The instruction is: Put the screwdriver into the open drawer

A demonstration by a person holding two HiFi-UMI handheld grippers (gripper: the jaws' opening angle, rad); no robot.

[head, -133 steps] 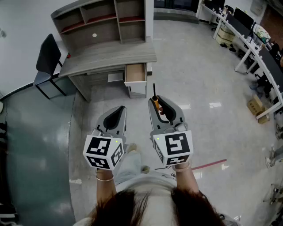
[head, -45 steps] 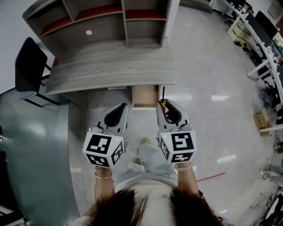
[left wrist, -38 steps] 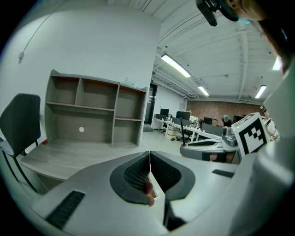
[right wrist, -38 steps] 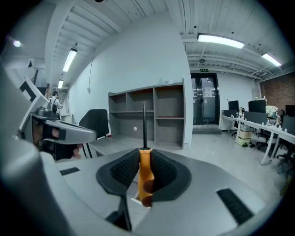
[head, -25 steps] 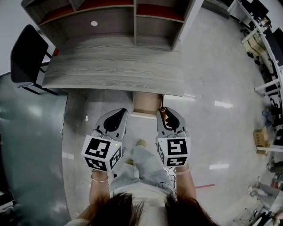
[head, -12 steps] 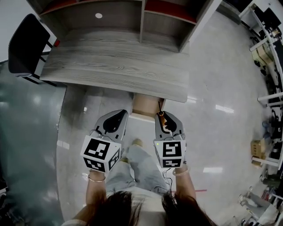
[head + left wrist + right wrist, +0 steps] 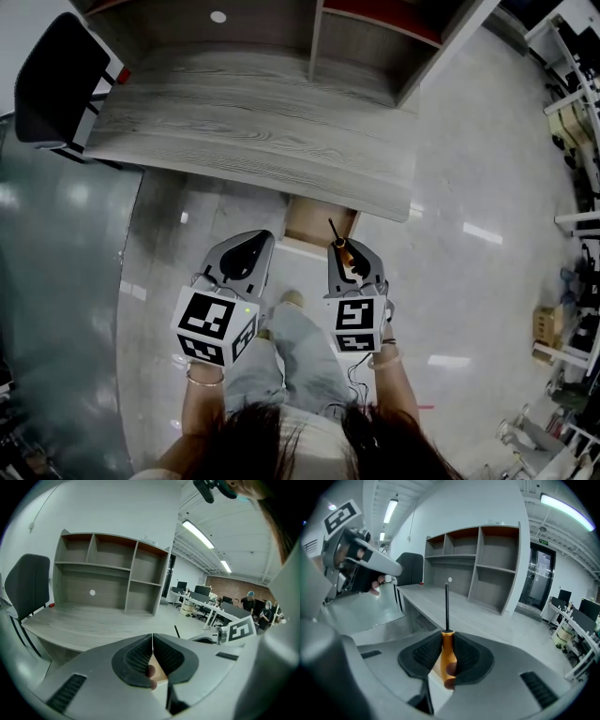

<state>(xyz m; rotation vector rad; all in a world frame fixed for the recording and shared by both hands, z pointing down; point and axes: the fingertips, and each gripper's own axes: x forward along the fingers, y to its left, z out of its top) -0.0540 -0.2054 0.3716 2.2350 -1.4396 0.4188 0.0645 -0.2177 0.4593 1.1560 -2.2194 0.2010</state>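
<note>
Polished pale floor [image 7: 469, 187] spreads round a grey wood-grain desk [image 7: 253, 141] that carries an open shelf unit [image 7: 108, 569], with a black chair [image 7: 56, 80] at its left end. Under the desk's front edge the drawer [image 7: 307, 223] stands pulled out, its light wooden inside showing. How far the opening runs back is hard to judge from the head view, since the desktop covers its rear part.

The right gripper [image 7: 351, 253] is clenched on the orange handle of the screwdriver [image 7: 447, 646], whose dark shaft points ahead toward the desk. It hangs just in front of the drawer, near its right corner, not yet over it. The left gripper [image 7: 251, 246] hovers beside the right one, its jaws pressed together with nothing between them.

The step in hand looks to be the last approach. It would go best if the right gripper moves forward and a little to the left until handle and shaft are both over the opening. The shaft should tip down so that it passes below the desk's edge. The tool should sink close to the drawer's floor before the jaws part, so that it neither bounces nor catches on the front panel.
</note>
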